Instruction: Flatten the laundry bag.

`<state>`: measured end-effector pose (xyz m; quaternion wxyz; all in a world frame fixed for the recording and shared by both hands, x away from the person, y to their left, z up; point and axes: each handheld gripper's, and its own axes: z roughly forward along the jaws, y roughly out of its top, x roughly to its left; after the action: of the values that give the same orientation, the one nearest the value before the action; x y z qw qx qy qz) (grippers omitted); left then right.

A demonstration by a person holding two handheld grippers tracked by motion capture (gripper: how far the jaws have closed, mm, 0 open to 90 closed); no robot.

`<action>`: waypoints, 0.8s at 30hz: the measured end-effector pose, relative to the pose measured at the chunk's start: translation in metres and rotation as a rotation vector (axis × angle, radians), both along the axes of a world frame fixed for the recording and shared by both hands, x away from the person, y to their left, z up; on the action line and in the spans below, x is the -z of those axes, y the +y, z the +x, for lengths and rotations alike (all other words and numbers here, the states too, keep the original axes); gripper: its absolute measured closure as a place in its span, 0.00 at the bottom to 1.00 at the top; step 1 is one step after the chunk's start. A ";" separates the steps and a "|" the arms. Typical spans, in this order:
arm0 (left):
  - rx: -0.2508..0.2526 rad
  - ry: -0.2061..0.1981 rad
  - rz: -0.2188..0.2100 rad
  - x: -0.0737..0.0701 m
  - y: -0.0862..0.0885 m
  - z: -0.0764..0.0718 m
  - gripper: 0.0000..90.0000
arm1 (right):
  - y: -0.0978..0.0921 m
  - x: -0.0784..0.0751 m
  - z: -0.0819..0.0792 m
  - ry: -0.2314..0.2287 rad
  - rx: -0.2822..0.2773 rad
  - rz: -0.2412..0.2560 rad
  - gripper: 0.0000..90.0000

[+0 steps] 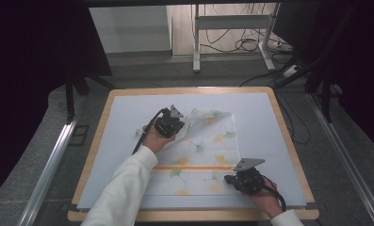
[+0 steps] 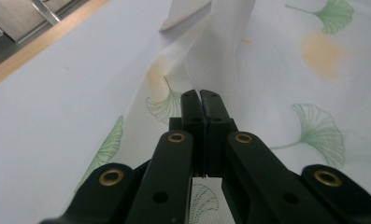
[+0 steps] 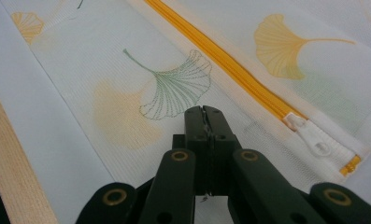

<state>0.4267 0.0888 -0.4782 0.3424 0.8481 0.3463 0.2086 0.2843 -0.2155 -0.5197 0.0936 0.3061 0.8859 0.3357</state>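
Pale blue matting covers the bench (image 1: 128, 113), with bare room left and right of the white mesh cloth (image 1: 208, 160) lying at its middle. Printed with green and yellow ginkgo leaves, it carries an orange zipper (image 1: 194, 167) across. My left claw (image 1: 175, 126) pinches its lifted far corner; my right claw (image 1: 228, 179) clamps its near part below the zipper.
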 end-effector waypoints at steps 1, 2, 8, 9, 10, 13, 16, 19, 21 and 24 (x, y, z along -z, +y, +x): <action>0.000 0.004 -0.002 0.000 0.001 0.003 1.00 | 0.000 0.000 0.000 -0.001 0.000 -0.001 0.99; 0.002 0.003 0.001 -0.001 0.002 0.008 1.00 | 0.000 0.000 0.000 -0.001 -0.002 -0.001 0.99; -0.020 -0.005 0.031 0.002 0.005 0.023 1.00 | -0.001 0.000 0.001 0.003 -0.003 0.003 0.99; -0.025 -0.006 0.037 0.001 0.007 0.026 1.00 | -0.001 0.000 0.001 0.003 -0.003 0.003 0.99; -0.028 -0.009 0.040 0.000 0.008 0.029 1.00 | -0.001 0.000 0.001 0.003 -0.005 0.005 0.99; -0.027 -0.009 0.071 -0.004 0.011 0.038 1.00 | -0.001 0.000 0.002 0.006 -0.005 0.009 0.99; -0.039 -0.029 0.099 -0.010 0.013 0.051 0.99 | -0.001 0.000 0.002 0.005 -0.007 0.007 0.99; -0.058 -0.053 0.136 -0.011 0.014 0.058 0.96 | -0.001 0.000 0.002 0.006 -0.006 0.007 0.99; -0.072 -0.057 0.155 -0.013 0.014 0.065 0.93 | -0.001 0.000 0.002 0.005 -0.006 0.006 0.99; -0.115 -0.112 0.155 -0.019 0.015 0.067 0.80 | -0.001 0.000 0.002 0.004 -0.007 0.005 0.99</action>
<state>0.4937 0.1040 -0.4588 0.2818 0.8378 0.3577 0.3013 0.2859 -0.2164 -0.5199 0.0898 0.3039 0.8862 0.3379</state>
